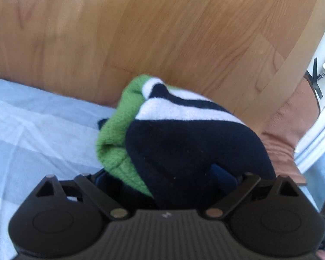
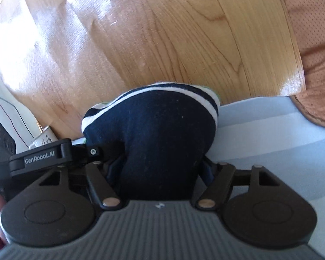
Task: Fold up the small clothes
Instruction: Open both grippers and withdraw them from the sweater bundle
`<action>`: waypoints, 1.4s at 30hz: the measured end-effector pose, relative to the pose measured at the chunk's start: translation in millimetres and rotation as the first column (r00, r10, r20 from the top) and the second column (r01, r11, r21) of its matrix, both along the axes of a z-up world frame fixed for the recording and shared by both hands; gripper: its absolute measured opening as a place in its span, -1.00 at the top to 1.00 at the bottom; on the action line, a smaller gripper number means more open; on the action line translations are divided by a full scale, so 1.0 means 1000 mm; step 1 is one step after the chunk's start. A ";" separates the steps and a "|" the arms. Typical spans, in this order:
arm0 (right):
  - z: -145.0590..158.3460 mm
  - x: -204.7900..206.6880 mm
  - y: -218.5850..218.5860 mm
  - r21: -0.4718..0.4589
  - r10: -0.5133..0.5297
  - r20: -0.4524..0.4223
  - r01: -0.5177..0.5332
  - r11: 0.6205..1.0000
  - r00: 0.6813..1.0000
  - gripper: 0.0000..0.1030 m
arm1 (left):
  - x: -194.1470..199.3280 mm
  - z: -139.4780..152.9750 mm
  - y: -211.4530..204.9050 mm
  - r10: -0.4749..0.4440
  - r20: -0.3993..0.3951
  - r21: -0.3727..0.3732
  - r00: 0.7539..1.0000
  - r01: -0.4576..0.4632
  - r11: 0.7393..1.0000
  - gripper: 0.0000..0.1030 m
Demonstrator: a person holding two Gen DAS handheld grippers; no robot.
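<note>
- A small garment (image 1: 184,143) of navy fleece with white stripes and a green lining is seen bunched between the fingers of both hand-held grippers, above the edge of a pale blue sheet (image 1: 32,117) and in front of a wooden board (image 1: 140,32).
- In the left wrist view, the green lining is shown plainly on the garment's left side, with two white stripes across its top; in the right wrist view, the garment (image 2: 158,130) is shown almost wholly navy, with only thin white stripes along its upper rim and a sliver of green at the edges.
- The left hand-held gripper (image 1: 162,179) is seen with cloth filling the gap between its fingers; the fingertips are hidden by the fleece, so whether they press on it cannot be told.
- The right hand-held gripper (image 2: 160,164) is seen with its fingers partly spread and the navy cloth bulging up between them; the tips are covered too, so a firm grip cannot be told.
- Only in the right wrist view is the left hand-held gripper's side arm, marked "GenRobot.AI", seen reaching in from the left to the garment.
- A salmon-pink cushion (image 2: 314,43) is shown at the right in both views.
- Thin wires (image 2: 8,106) on a white surface are shown only at the left edge of the right wrist view.
</note>
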State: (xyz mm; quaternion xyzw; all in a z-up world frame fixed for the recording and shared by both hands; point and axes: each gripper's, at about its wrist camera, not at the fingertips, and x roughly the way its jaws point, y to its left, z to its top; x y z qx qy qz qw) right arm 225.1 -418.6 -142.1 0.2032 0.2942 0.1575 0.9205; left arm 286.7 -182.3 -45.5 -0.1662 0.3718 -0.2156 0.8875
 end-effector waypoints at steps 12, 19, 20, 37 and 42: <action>-0.011 -0.033 -0.004 0.006 -0.079 0.013 0.079 0.997 0.997 -0.78 | -0.080 0.004 0.013 0.170 0.058 0.118 0.984 -0.175 0.977 -0.99; 0.011 -0.073 -0.013 -0.011 -0.160 0.054 0.161 0.987 0.986 -0.80 | -0.129 0.015 0.013 0.187 0.115 0.224 0.976 -0.209 0.952 -0.98; 0.014 -0.081 -0.009 -0.033 -0.168 0.070 0.171 0.985 0.983 -0.80 | -0.135 0.015 0.014 0.178 0.103 0.227 0.979 -0.197 0.954 -0.98; 0.011 -0.135 -0.012 0.000 -0.215 0.035 0.215 0.977 0.976 -0.80 | -0.183 0.025 0.010 0.195 0.157 0.303 0.968 -0.235 0.923 -0.98; 0.010 -0.144 -0.018 0.029 -0.247 0.054 0.246 0.969 0.967 -0.86 | -0.186 0.026 0.010 0.204 0.161 0.323 0.966 -0.246 0.914 -0.99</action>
